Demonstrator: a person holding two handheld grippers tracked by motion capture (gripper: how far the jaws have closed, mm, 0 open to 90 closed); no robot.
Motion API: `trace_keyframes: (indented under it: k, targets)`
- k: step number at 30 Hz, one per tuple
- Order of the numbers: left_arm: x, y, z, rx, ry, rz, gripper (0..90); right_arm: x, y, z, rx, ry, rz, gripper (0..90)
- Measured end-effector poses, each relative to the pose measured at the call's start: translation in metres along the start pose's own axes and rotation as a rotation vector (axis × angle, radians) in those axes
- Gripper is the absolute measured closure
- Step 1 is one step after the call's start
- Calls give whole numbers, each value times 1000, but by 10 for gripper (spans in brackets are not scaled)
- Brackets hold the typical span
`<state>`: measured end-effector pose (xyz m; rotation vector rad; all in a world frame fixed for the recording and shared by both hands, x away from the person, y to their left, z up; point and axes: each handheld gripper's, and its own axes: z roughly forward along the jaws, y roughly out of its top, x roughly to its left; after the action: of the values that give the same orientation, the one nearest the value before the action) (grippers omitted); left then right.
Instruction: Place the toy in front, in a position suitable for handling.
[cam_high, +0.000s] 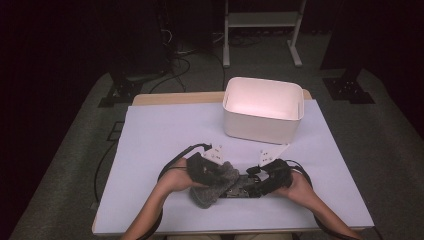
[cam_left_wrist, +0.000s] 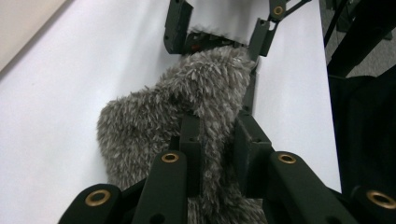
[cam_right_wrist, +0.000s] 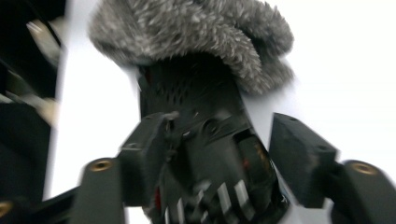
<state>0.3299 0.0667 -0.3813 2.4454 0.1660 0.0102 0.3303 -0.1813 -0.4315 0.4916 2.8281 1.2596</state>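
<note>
Black left tool (cam_left_wrist: 217, 140) pinches the fuzzy grey cover (cam_left_wrist: 187, 107), partly pulled over a black device (cam_right_wrist: 205, 154) on the desk (cam_high: 150, 145). Right tool (cam_right_wrist: 224, 154) straddles the device, jaws apart.

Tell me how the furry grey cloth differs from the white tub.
The furry grey cloth is soft, shaggy and crumpled; the white tub is smooth, stiff and boxy. The cloth is small and lies by the hands; the tub is bigger and stands apart, farther back. Both sit on the white table.
</note>
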Motion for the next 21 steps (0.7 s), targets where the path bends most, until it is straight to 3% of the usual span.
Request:
trace_keyframes:
  k: [5,9,13,16,21]
  targets:
    - [1,8,15,23,-16,21,751,2,-9,-5,-7,14,-25,265]
    - [-1,14,28,41,-30,40,714,5,-13,-11,-1,-15,-81,206]
    - [-3,16,30,50,-4,40,595,6,-17,-11,19,-28,-91,172]
    - [-4,17,24,52,32,12,472,3,-20,-10,12,-24,-85,159]
    - [-7,15,23,58,45,1,377,8,-21,-12,23,-30,-124,159]
